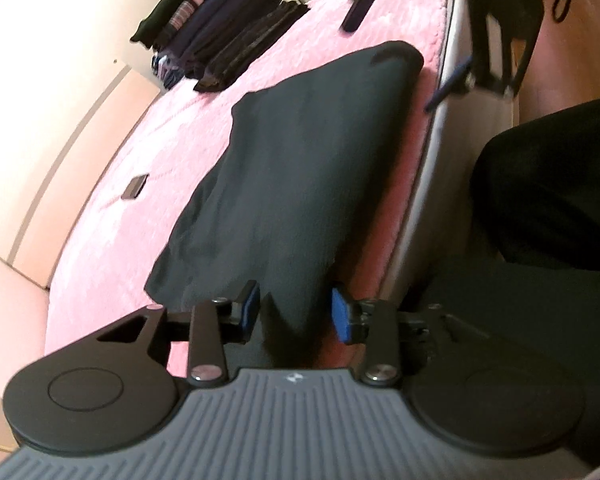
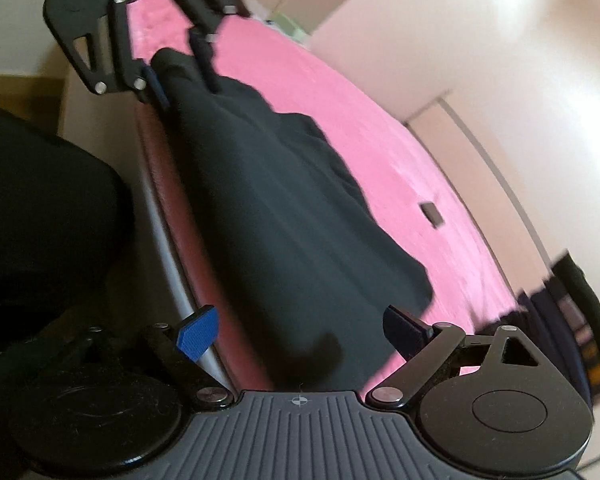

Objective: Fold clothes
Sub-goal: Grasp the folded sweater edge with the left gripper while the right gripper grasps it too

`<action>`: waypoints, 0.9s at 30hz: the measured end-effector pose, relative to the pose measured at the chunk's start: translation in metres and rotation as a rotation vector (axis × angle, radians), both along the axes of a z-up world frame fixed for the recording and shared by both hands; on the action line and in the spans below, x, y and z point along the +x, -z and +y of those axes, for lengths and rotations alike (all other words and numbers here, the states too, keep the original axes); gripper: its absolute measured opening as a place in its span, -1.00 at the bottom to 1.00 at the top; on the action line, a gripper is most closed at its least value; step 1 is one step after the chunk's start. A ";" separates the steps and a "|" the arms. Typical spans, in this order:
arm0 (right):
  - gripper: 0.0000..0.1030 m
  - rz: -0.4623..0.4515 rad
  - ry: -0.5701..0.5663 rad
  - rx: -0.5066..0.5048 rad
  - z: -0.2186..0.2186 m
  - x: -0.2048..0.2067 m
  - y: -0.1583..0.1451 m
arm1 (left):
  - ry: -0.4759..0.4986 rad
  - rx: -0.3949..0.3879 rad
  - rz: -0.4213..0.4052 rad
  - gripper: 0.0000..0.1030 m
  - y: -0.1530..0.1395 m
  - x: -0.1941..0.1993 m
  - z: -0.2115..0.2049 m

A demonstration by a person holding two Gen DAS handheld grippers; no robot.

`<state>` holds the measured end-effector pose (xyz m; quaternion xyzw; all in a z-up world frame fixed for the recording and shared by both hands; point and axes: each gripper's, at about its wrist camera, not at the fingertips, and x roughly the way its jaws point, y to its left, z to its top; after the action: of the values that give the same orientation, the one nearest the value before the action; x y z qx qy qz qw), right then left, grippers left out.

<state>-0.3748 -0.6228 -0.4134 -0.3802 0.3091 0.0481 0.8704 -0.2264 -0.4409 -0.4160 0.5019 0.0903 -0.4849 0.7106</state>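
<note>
Left to right, by the left wrist view.

Far left, back of bed: a row of folded clothes, dark and striped pieces, stacked edge to edge on the pink bedspread. A small dark flat object lies alone on the spread; too small to identify.

Centre: a dark garment lies along the near edge of the bed in a long band, layers visible at its left edge, so it looks already doubled lengthwise at least once.

Left gripper: fingers apart, straddling the garment's near end, not closed on it. Right gripper: fingers wide apart at the opposite end, cloth between them, not pinched.

Judgement: several pieces are folded and stacked; this one is partway. It fits either just-released after a lengthwise fold or about to be taken up for a crosswise fold.
</note>
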 end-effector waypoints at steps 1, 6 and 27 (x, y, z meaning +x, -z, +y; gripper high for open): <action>0.51 0.011 -0.012 -0.003 0.002 0.006 0.003 | 0.009 0.004 -0.010 -0.29 0.001 -0.001 -0.003; -0.08 0.008 0.013 0.036 -0.009 0.011 0.006 | 0.023 0.038 -0.054 -0.25 0.013 0.003 -0.020; -0.08 0.027 -0.045 -0.088 0.008 0.020 0.023 | 0.022 0.071 -0.151 -0.09 0.024 -0.007 -0.046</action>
<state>-0.3552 -0.6148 -0.4364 -0.4242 0.3139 0.0590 0.8474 -0.2338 -0.4868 -0.4401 0.5630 0.0478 -0.4499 0.6916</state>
